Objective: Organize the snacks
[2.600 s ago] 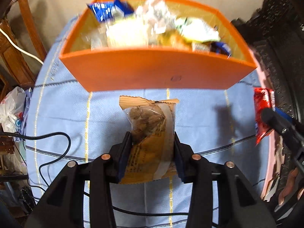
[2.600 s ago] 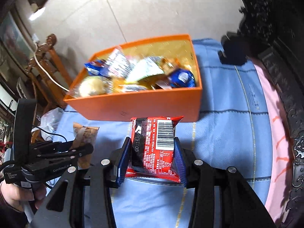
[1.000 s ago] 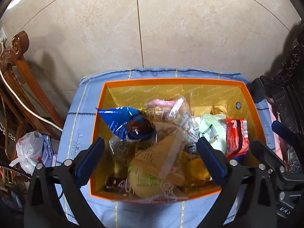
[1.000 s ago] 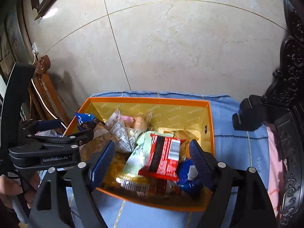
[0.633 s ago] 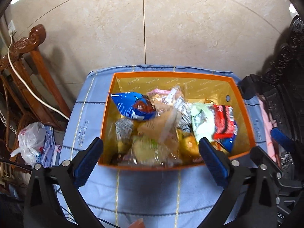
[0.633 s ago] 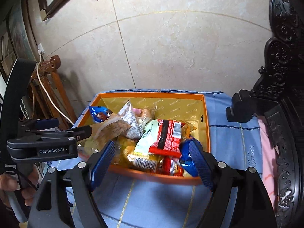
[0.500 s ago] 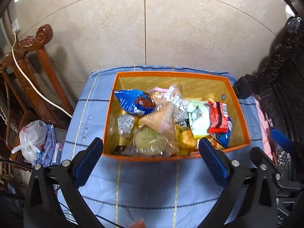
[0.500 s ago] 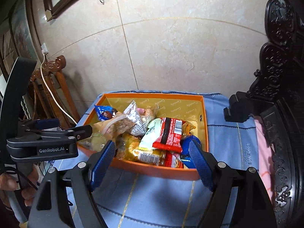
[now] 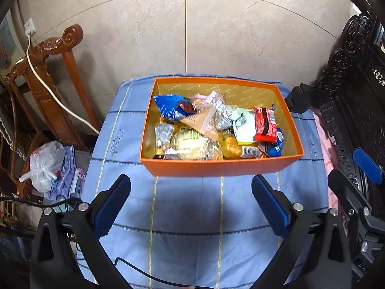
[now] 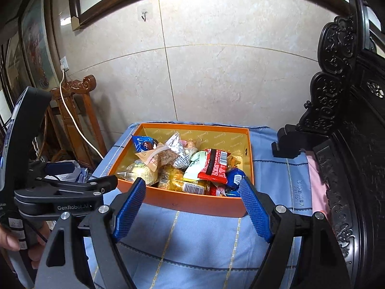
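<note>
An orange box [image 9: 216,167] [image 10: 199,204] full of snack packets sits on the blue cloth. A brown packet [image 9: 201,120] [image 10: 160,156] lies on top near the middle, and a red packet [image 9: 264,124] [image 10: 214,165] rests toward the box's right side. A blue packet [image 9: 169,107] is at the back left. My left gripper [image 9: 191,207] hovers open and empty over the cloth, short of the box's near wall. Wide open and empty too, my right gripper [image 10: 191,206] is held in front of the box. The left gripper's body [image 10: 65,192] shows at the left of the right wrist view.
A blue striped cloth [image 9: 192,228] covers the table. A dark carved chair [image 10: 349,144] stands on the right, a brown wooden chair [image 9: 50,84] with a white cable on the left. A white plastic bag [image 9: 45,166] lies beside the table. A tiled wall is behind.
Both grippers drew back and up from over the box, which now sits farther ahead. The brown and red packets stay in the box.
</note>
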